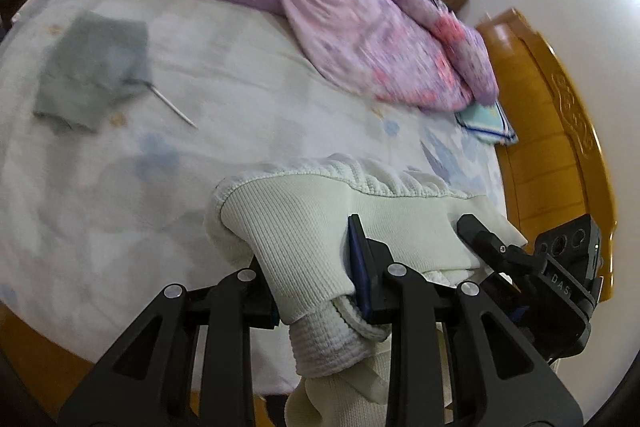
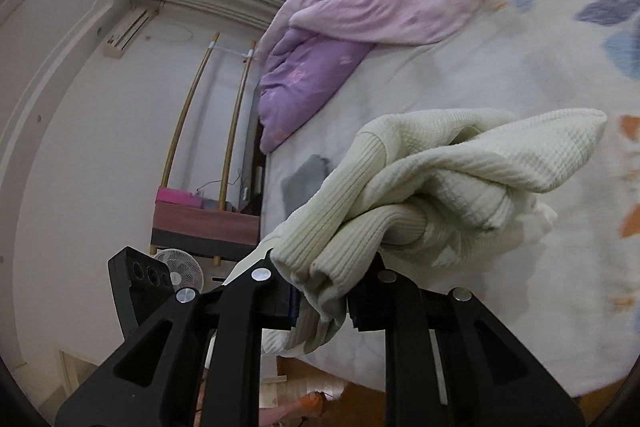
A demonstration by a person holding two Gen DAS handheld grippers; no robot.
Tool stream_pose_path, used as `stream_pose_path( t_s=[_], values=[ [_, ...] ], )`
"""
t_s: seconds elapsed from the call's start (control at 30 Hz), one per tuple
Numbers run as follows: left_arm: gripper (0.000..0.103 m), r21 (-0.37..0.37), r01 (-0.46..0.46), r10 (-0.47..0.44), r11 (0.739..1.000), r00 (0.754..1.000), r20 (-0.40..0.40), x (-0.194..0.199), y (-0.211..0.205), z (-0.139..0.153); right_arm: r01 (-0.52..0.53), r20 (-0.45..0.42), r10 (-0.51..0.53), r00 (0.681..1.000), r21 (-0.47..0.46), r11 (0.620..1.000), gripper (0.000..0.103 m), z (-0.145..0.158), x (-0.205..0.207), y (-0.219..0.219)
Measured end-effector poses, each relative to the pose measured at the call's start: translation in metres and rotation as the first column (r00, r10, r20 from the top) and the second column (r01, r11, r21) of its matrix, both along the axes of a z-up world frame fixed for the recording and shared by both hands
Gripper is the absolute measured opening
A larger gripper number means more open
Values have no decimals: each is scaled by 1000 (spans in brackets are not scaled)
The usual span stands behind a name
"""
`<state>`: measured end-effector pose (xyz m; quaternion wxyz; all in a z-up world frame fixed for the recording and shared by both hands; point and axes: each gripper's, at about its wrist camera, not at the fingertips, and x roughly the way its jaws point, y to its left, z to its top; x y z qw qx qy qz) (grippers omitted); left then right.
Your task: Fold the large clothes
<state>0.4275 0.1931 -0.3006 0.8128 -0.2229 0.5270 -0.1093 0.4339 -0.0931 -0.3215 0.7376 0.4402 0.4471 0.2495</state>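
A cream ribbed knit sweater (image 1: 304, 227) hangs bunched over the near edge of the bed. My left gripper (image 1: 316, 291) is shut on its ribbed hem, with folds drooping below the fingers. My right gripper (image 2: 324, 295) is shut on another bunched ribbed part of the same sweater (image 2: 440, 183), which is lifted above the sheet. The right gripper also shows in the left wrist view (image 1: 500, 251), just right of the left one. How the far side of the sweater lies is hidden.
The bed (image 1: 240, 75) has a white floral sheet. A purple and pink quilt (image 1: 352, 7) is piled at the far side. A folded grey garment (image 1: 92, 75) and a thin white stick (image 1: 172, 107) lie at left. A wooden headboard (image 1: 560, 131) stands right.
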Motion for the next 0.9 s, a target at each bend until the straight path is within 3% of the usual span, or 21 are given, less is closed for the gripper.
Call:
stream_pose_path(
  t_s=[0.27,0.4,0.5,0.6,0.67,0.7,0.73,0.8,0.9],
  values=[
    [26,6,-45,44,999,989,138,91,195,41,-22,145,15,989,48,999,17,41,102,191],
    [26,16,-82,73,997,952,296,129,273,69,-37,262,17,965,74,997,17,63,150,267],
    [26,19,-91,77,996,924,375,143,321,68,-50,276,24,961,87,995,17,53,160,304],
    [26,55,-95,70,994,931,359,150,356,27,-67,187,57,981,44,997,17,-5,164,344],
    [27,112,-89,53,990,956,287,154,373,-26,-86,85,84,993,20,996,17,-62,167,364],
    [27,145,-81,49,986,976,212,158,381,-66,-90,22,90,996,15,996,17,-88,168,373],
    [27,165,-74,52,983,989,138,160,387,-96,-106,-108,105,989,-4,994,17,-134,167,385],
    [27,191,-65,70,979,997,-17,160,393,-153,-135,-248,120,961,-46,990,17,-188,155,398],
    [32,200,-78,95,977,993,-75,142,398,-194,-131,-300,110,948,-53,990,16,-221,129,399]
  ],
)
